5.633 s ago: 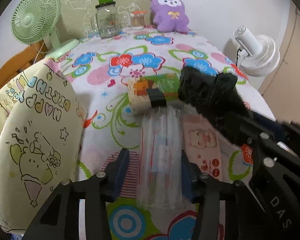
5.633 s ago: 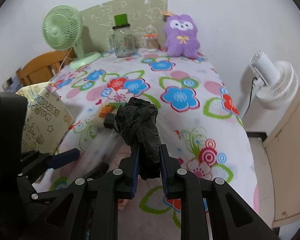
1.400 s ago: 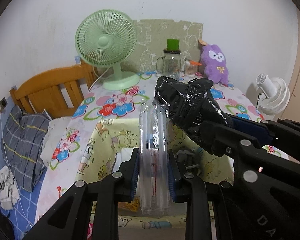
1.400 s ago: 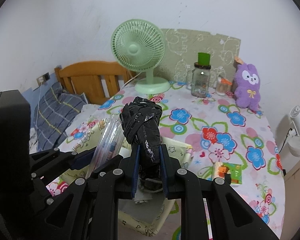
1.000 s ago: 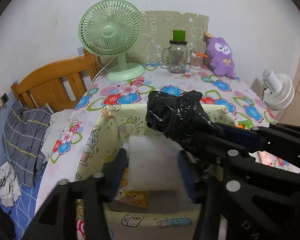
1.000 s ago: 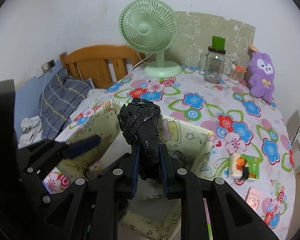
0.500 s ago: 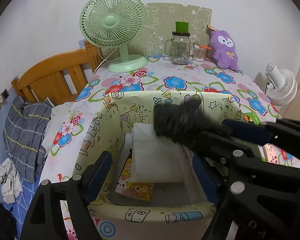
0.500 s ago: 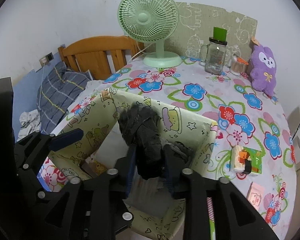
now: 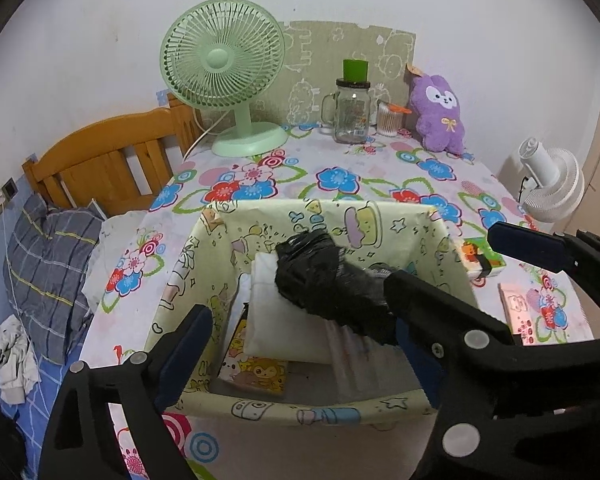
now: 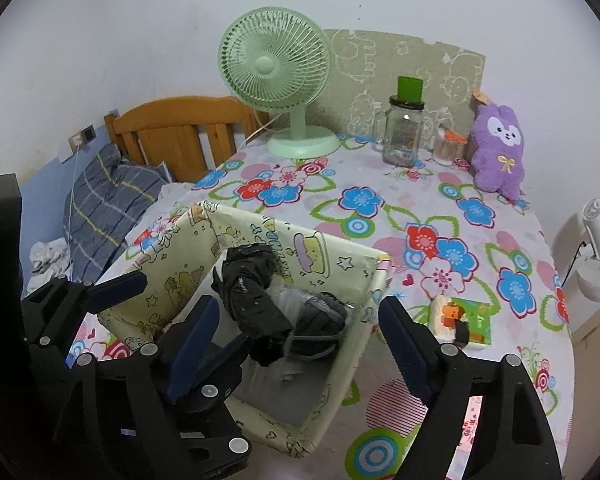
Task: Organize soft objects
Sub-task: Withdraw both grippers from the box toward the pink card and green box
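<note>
Lying inside the fabric bin [image 10: 342, 248] at the surface's near-left corner, the black plastic bundle [image 10: 252, 300] is resting on a white packet [image 9: 276, 324] and grey cloth, likely dropped there so the soft things are gathering in one container. The right tongs [image 10: 300, 332] are hanging wide open above it, gripping nothing, the bundle sitting between and below their tips. The left tongs [image 9: 300, 344] are likewise spread wide and empty, straddling the bin's near rim.
</note>
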